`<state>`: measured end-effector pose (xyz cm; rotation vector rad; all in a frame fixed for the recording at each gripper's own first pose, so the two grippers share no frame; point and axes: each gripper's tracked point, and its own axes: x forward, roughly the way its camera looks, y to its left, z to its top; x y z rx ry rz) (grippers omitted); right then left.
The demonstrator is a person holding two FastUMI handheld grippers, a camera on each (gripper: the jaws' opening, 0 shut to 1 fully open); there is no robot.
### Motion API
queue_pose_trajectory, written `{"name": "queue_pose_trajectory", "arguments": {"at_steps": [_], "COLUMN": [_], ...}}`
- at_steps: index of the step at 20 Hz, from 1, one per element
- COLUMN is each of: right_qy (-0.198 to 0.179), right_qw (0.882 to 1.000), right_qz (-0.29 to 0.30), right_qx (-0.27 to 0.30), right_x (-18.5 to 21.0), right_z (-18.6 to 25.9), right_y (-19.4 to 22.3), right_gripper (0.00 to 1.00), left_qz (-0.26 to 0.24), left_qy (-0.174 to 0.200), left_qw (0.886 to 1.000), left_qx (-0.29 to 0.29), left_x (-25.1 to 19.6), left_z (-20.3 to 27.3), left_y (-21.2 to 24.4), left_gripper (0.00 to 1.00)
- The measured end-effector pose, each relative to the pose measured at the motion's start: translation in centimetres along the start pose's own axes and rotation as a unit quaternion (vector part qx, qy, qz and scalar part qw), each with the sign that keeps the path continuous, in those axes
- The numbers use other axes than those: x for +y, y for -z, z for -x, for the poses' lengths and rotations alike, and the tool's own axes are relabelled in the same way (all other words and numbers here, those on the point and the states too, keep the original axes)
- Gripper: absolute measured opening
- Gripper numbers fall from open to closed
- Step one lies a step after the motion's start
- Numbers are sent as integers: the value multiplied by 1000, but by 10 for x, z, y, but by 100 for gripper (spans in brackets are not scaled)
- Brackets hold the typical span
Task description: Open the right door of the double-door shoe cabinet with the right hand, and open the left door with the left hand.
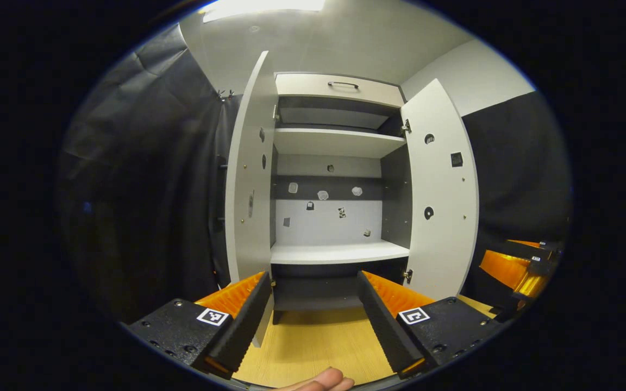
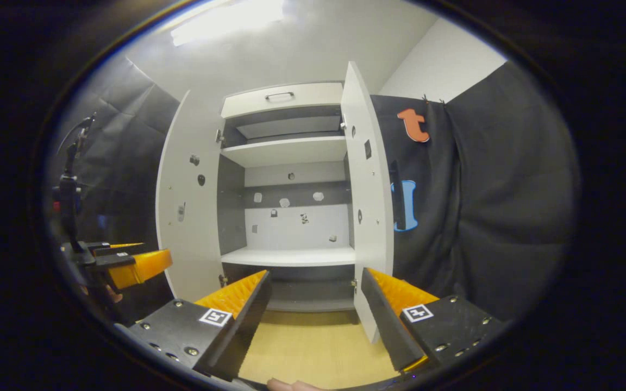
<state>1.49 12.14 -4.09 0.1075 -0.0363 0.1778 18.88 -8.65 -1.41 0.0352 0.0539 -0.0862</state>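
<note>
Shoe cabinet [image 1: 335,179], pale, stood ahead of both spread, empty grippers: left gripper [image 1: 313,320], right gripper [image 2: 315,320]. Left door [image 1: 250,174] and right door [image 2: 367,190] swung wide; shelves [image 1: 337,252] apparently bare.

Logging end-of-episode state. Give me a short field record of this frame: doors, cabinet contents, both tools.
left door: swung open
right door: swung open
cabinet interior: two shelves, upper and lower, bare of shoes; small marks on the back panel
top drawer: closed, handle on front
left tool: fingers apart, holding nothing, clear of the doors
right tool: fingers apart, holding nothing, clear of the doors
floor: light wood in front of the cabinet
task state: both doors look open
</note>
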Motion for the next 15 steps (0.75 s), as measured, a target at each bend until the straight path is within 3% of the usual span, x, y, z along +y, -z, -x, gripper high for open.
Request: {"name": "queue_pose_trajectory", "arguments": {"at_steps": [15], "right_qy": [14], "right_qw": [1000], "right_qz": [-7], "right_qx": [10], "right_x": [7], "right_z": [7], "right_y": [22], "right_gripper": [98], "left_qz": [9], "left_qy": [-3], "left_qw": [1000], "left_qx": [0], "left_x": [-5], "left_z": [4], "left_y": [4], "left_gripper": [98]}}
